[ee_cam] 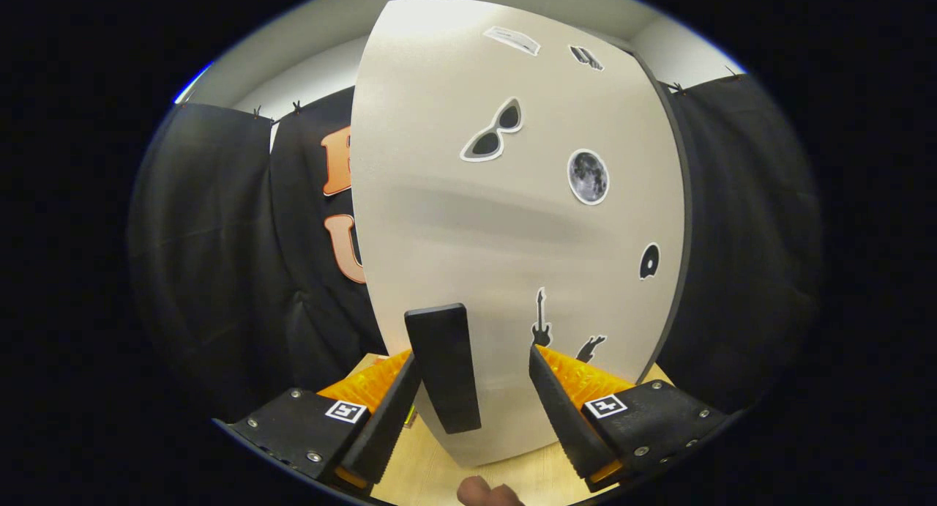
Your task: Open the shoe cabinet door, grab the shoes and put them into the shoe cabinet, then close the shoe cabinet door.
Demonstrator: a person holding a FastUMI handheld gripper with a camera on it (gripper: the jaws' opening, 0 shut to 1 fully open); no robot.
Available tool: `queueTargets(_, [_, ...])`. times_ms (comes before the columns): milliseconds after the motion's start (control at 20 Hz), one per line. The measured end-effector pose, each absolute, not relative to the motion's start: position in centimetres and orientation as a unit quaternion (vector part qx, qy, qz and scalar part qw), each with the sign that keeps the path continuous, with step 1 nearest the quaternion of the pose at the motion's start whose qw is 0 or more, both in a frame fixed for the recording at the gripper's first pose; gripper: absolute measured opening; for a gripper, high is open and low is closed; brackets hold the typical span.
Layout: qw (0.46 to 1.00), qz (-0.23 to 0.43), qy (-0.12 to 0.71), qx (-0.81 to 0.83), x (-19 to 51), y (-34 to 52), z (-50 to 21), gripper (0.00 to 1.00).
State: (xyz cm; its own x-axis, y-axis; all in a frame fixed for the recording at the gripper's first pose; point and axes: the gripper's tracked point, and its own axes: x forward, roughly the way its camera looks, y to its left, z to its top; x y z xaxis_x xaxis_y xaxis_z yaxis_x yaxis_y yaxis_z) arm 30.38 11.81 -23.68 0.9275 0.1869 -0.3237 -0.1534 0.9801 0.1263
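Observation:
The shoe cabinet door [512, 220], pale with several stickers, stands close ahead and looks closed against the cabinet's dark right edge. A black bar handle [444, 367] runs upright on its lower part. My gripper [472, 363] is open, with the handle between its fingers. The left fingertip [406, 370] sits right beside the handle and seems to touch it. A wide gap separates the handle from the right fingertip [545, 374]. No shoes are in sight.
The cabinet stands on a light wooden surface [432, 469]. Black cloth walls [219, 272] hang to the left and right of it. A person's fingertip [487, 493] shows below the fingers.

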Motion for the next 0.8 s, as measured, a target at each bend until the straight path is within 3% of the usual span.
queueTargets(400, [0.975,0.120,0.176,0.070,32.3,12.5,-24.8,0.93])
queueTargets(800, [0.982,0.090,0.164,0.040,33.0,12.1,-25.2,0.95])
